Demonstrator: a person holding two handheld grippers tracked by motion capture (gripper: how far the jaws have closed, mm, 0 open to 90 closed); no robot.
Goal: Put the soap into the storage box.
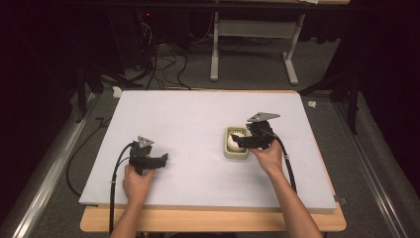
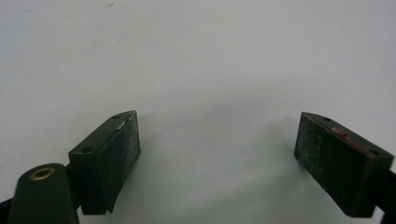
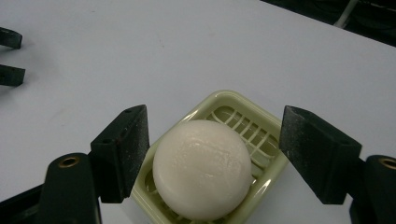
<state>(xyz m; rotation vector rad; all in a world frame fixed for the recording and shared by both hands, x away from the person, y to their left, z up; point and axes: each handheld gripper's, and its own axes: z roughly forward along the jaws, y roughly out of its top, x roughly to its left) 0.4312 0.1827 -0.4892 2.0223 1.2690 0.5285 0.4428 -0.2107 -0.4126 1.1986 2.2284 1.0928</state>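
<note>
Soap [image 3: 201,169]: round, white, lying in a pale green slatted dish [image 3: 261,122] on the white table [image 1: 188,119], at about 4 o'clock from the table's middle.

Right gripper [image 3: 212,154]: over the dish; jaws apart, one either side of the soap, a gap showing at the right-hand one, no grip.

Left gripper [image 2: 217,156]: at 8 o'clock on the table; jaws wide apart, nothing between them.
</note>
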